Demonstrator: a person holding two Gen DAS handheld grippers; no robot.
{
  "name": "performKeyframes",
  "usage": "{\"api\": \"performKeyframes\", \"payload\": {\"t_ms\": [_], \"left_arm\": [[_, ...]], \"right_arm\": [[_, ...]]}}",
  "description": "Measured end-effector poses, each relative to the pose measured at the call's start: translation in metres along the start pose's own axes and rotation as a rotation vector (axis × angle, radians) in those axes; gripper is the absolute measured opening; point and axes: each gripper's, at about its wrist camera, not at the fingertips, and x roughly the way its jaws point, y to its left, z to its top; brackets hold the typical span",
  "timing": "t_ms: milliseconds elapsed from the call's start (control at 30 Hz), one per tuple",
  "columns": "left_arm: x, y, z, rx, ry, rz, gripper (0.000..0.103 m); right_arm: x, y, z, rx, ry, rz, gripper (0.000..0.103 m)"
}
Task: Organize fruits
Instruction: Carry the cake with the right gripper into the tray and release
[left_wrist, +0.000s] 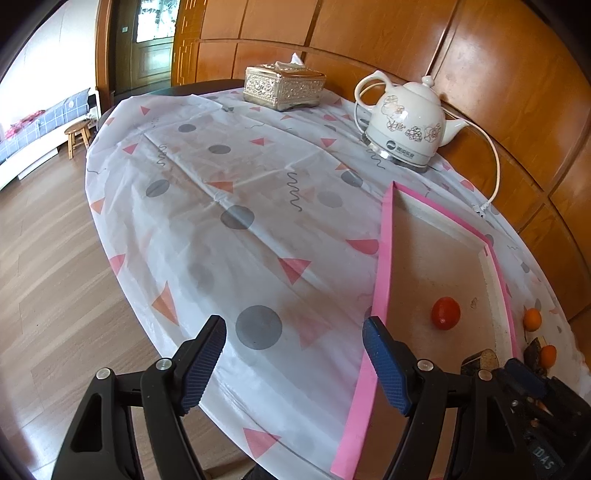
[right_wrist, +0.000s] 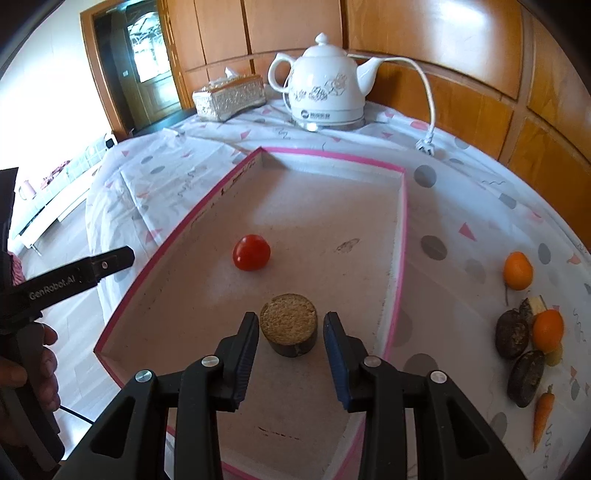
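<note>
1. Right gripper (right_wrist: 290, 326): we hold it low over the near end of the tray (right_wrist: 402, 221), jaws apart. The stump (right_wrist: 289, 325), a short cylinder with a dark rind and a tan cut top, stands upright on the tray floor between the fingertips; we see a thin gap on each side, so nothing is clamped.
2. Left gripper (left_wrist: 293, 354): we hold it over the cloth (left_wrist: 221, 184) left of the tray, jaws wide apart and holding nothing. Its right finger (left_wrist: 386, 365) overlaps the tray's pink left rim in the view; whether it touches we cannot tell.
3. Tomato (right_wrist: 251, 253): red, on the tray floor beyond the stump and a little left, apart from it and from both grippers.
4. Tray: shallow, pink-edged, brownish floor, holding only the tomato and the stump.
5. Loose pile on the cloth right of the tray: far orange (right_wrist: 518, 270) alone; near orange (right_wrist: 547, 329) touching dark fruit pieces (right_wrist: 511, 334); carrot (right_wrist: 543, 413) nearest us.
6. Kettle (right_wrist: 325, 92): white, flowered, on its base behind the tray, its cord (right_wrist: 428, 92) trailing to a plug on the cloth.
7. Tissue box (right_wrist: 229, 98): gilt, left of the kettle.
</note>
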Motion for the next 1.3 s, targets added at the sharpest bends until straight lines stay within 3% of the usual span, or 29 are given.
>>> {"api": "performKeyframes", "payload": {"t_ms": [467,967,1300], "left_arm": [[-0.013,-0.017,-0.002,0.062,-0.029,-0.042,0.077],[-0.023,-0.035,-0.007,0.141,-0.045,-0.061,0.077],[-0.027,-0.045,-0.01,0.175,-0.044,-0.072,0.077]], "right_arm": [[-0.054,-0.033,-0.017,0.136,-0.118,-0.089,0.038],[-0.073,-0.086,-0.053,0.255,-0.114,-0.248,0.038],[-0.097,-0.144,-0.092,0.408,-0.122,-0.373,0.038]]}}
